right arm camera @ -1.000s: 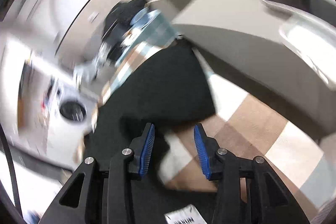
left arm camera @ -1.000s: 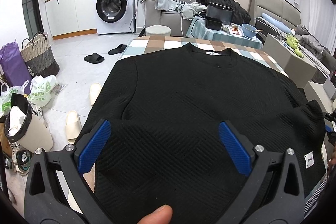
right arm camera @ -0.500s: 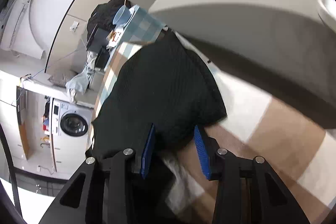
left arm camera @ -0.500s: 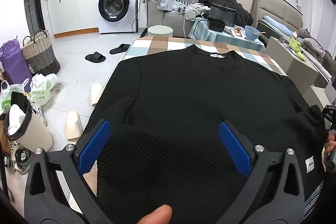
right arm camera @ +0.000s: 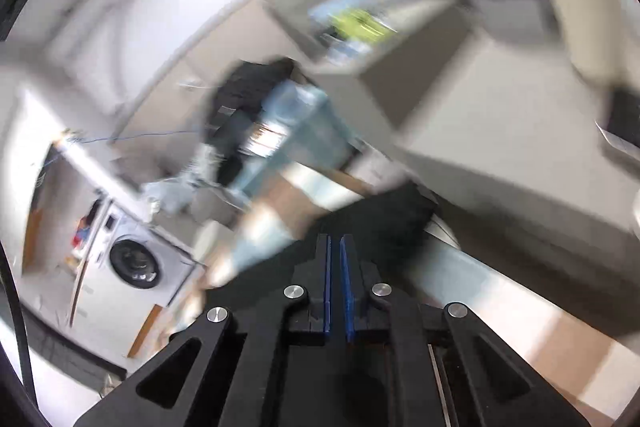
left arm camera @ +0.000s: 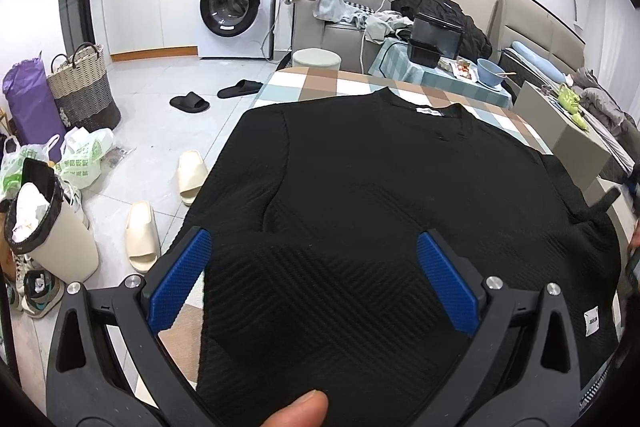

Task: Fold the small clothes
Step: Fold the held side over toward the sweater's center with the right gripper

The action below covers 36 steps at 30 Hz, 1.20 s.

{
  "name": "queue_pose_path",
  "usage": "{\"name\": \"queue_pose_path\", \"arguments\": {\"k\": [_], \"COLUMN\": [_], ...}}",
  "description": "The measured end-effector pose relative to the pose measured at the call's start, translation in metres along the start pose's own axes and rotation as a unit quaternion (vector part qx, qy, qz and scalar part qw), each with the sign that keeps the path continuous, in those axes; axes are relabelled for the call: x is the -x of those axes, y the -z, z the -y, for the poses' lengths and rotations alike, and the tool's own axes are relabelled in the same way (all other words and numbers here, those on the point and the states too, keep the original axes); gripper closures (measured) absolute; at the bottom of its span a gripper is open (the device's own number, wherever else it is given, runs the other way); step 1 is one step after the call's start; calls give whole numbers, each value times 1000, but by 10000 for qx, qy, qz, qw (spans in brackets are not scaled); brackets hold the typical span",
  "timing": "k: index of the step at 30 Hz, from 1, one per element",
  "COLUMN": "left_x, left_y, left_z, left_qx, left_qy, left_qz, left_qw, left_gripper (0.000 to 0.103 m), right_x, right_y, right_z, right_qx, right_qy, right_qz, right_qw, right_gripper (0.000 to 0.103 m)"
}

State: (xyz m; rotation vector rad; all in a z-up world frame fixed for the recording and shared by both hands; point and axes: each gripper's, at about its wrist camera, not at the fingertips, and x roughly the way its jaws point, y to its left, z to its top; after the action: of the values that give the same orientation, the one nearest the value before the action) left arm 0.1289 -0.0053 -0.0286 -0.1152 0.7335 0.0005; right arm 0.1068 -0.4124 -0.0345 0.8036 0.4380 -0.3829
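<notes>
Two tongs are working differently — your left tongs (left arm camera: 312, 287) are gaping wide over the black textured knit sweater (left arm camera: 380, 207) lying flat on the checked surface (left arm camera: 320, 83), while your right tongs (right arm camera: 335, 287) have just been closing — apparently pinching its sleeve edge, starting the first fold.

left gripper (left arm camera: 312, 283) jaws wide, right gripper (right arm camera: 335, 255) just closed

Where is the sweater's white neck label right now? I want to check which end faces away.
In the left wrist view, the white neck label sits at the far collar of the black sweater, near the checked tablecloth.
</notes>
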Motion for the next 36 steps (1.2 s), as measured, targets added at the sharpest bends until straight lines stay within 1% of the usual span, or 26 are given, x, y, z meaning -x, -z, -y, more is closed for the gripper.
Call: {"name": "queue_pose_path", "arguments": {"k": [1, 2, 3, 4, 5, 6, 7, 8, 9, 10, 11, 12, 13, 14, 15, 16, 18, 20, 23, 25, 27, 29, 32, 33, 34, 36], "left_x": [-1, -1, 0, 0, 0, 0, 1, 1, 1, 1, 1, 1, 2, 1, 3, 2, 1, -3, -9, -9, -6, -2, 4, 6, 7, 11], "left_y": [0, 1, 2, 3, 4, 5, 6, 8, 7, 8, 8, 7, 8, 7, 8, 8, 7, 5, -2, -10, -22, -33, -49, -53, -56, -59], "left_z": [-2, -4, -4, -5, -7, -8, -11, -13, -14, -16, -17, -17, -17, -17, -15, -13, -9, -6, -3, 1, 8, 11, 13, 13, 13, 12], "left_qx": [15, 30, 42, 55, 71, 87, 117, 155, 179, 197, 193, 182, 180, 174, 174, 173, 174, 195, 246, 230, 68, -22, -46, -41, -55, -81], "left_qy": [-18, -35, -49, -64, -100, -124, -143, -144, -134, -118, -103, -92, -88, -61, -51, -25, 23, 53, 117, 171, 118, 119, 163, 171, 170, 133], "left_qz": [2, 6, 7, 9, 8, 18, 26, 24, 19, 16, 17, 26, 33, 43, 51, 58, 45, -2, -98, -73, 14, 101, 180, 190, 208, 219], "left_qw": [10000, 10000, 10000, 10000, 9999, 9999, 9998, 9998, 9997, 9997, 9998, 9998, 9998, 9998, 9998, 9998, 9998, 9998, 9996, 9996, 9999, 9999, 9997, 9997, 9996, 9996], "left_gripper": [1, 1, 1, 1, 1, 1, 1, 1, 1, 1, 1, 1, 1, 1, 1, 1, 1, 1, 1, 1, 1, 1, 1, 1, 1, 1], "right_x": [-1, -2, -7, -12, -14, -14, -12, -10, -8, -9, -9, -10, -6, -3, -1, 0, 0, -2, -8, -6, -10, -14, -26, -27, -29, -30], "right_y": [4, 8, 22, 38, 50, 64, 74, 77, 77, 72, 66, 61, 55, 50, 45, 40, 34, 34, 38, 39, 36, 31, 25, 22, 20, 17], "right_z": [-22, -38, -64, -83, -93, -100, -97, -86, -77, -58, -38, -24, -4, 13, 27, 50, 74, 95, 111, 118, 116, 121, 115, 115, 113, 107], "right_qx": [278, 471, 915, 1342, 1619, 1882, 1971, 1908, 1787, 1479, 1153, 997, 796, 616, 419, 44, -370, -580, -819, -950, -1041, -1313, -1372, -1357, -1338, -1169], "right_qy": [-397, -637, -956, -1179, -1201, -1099, -964, -774, -634, -460, -318, -184, 119, 375, 540, 695, 820, 853, 827, 744, 726, 715, 865, 919, 970, 1041], "right_qz": [-64, -166, -470, -798, -989, -1148, -1166, -1130, -1134, -1218, -1292, -1273, -1171, -1102, -1079, -1171, -1310, -1582, -1870, -1862, -1803, -1681, -1502, -1481, -1447, -1369], "right_qw": [9988, 9967, 9901, 9807, 9745, 9692, 9687, 9720, 9753, 9804, 9844, 9867, 9899, 9913, 9918, 9907, 9873, 9820, 9754, 9751, 9754, 9744, 9753, 9753, 9756, 9781], "right_gripper": [97, 98, 98, 100, 100, 100, 99, 97, 91, 83, 80, 75, 73, 73, 70, 65, 60, 60, 60, 59, 59, 59, 62, 71, 82, 96]}}
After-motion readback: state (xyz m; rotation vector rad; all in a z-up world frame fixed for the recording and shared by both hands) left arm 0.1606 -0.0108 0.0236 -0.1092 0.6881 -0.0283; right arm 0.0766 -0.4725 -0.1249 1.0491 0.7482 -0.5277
